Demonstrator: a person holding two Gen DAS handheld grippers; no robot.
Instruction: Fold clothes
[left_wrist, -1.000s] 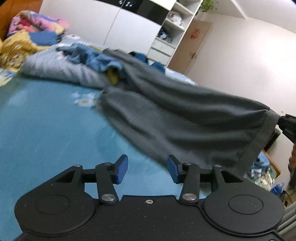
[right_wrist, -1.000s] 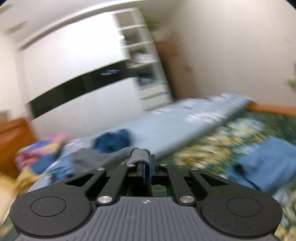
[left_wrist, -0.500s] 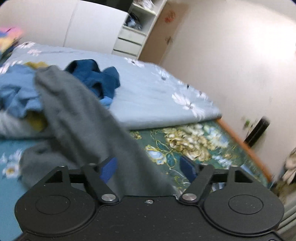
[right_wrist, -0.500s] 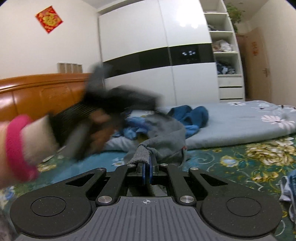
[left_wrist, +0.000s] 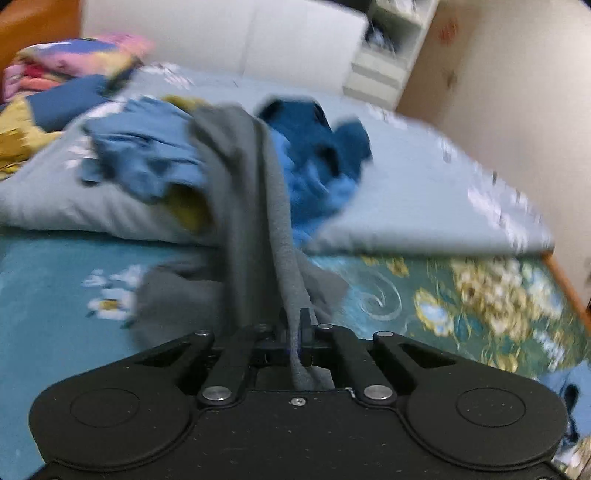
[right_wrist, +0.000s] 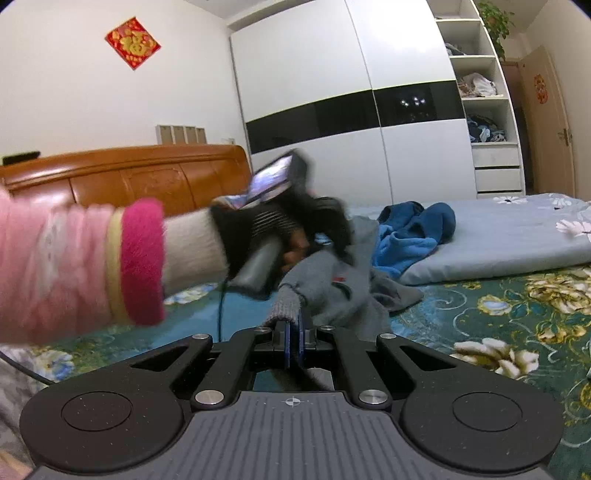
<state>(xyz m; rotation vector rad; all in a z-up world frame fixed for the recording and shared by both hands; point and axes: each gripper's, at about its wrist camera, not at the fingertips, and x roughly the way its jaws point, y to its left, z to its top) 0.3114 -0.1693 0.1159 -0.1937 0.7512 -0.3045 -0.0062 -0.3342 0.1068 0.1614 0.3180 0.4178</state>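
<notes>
A grey sweater (left_wrist: 251, 206) stretches from a heap of clothes on the bed down to my left gripper (left_wrist: 294, 332), which is shut on a bunched edge of it. In the right wrist view the same grey sweater (right_wrist: 332, 280) lies rumpled on the bed, and my right gripper (right_wrist: 293, 338) is shut on its ribbed hem. The left gripper (right_wrist: 295, 218) shows there in the person's hand, just above the sweater.
A heap of blue clothes (left_wrist: 147, 158) and a dark blue garment (left_wrist: 317, 129) lie on a pale folded quilt (left_wrist: 406, 206). The bed has a teal floral cover (right_wrist: 498, 314) and a wooden headboard (right_wrist: 129, 177). A white wardrobe (right_wrist: 351, 103) stands behind.
My left gripper was open and has closed on the grey sweater. It swung over to the sweater beside the right gripper. The right gripper has kept its hold on the hem.
</notes>
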